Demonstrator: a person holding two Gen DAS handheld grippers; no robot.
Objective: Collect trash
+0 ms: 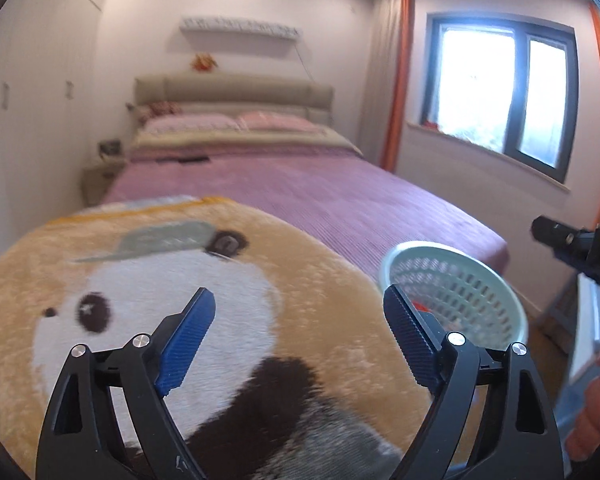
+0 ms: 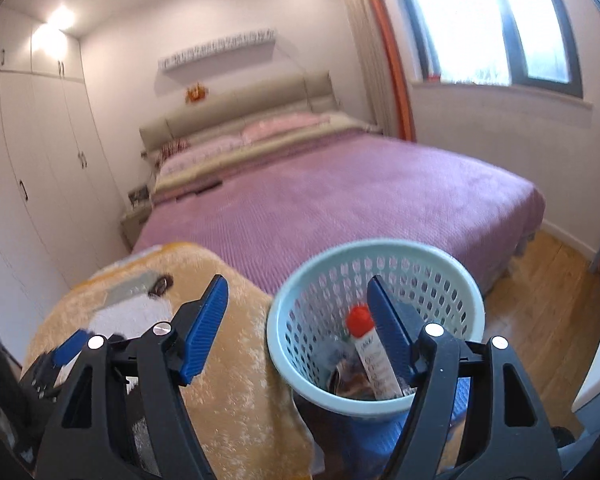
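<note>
Hovering over the foot of a bed, the left claw [image 1: 298, 330] has its two blue-padded fingers spread wide apart with nothing between them. Below it lies a plush orange blanket [image 1: 320, 292] printed with a large panda face wearing a grey cap. Just to the right of this claw stands a pale green plastic basket [image 1: 480, 276] with perforated walls, at the edge of the blanket. A little red shows inside it from this view, partly hidden by the claw's right finger.

The right claw [image 2: 298, 330] is also wide open and holds nothing. It hangs above the same basket [image 2: 432, 264], its right finger crossing the basket's mouth and its left finger over the blanket [image 2: 236, 380]. Inside the basket a white tube with a red cap [image 2: 370, 350] leans upright against the wall, with crumpled wrappers [image 2: 344, 376] beside it at the bottom; these are too blurred to identify further.

Beyond, the bed [image 2: 340, 200] is covered in a purple quilted spread, with pink pillows [image 2: 276, 128] against a beige padded headboard [image 2: 240, 108]. White wardrobe doors [image 2: 28, 184] line the left wall. A window [image 2: 492, 20] with an orange curtain [image 2: 396, 76] sits on the right wall, and wooden floor [image 2: 540, 292] shows beside the bed.
</note>
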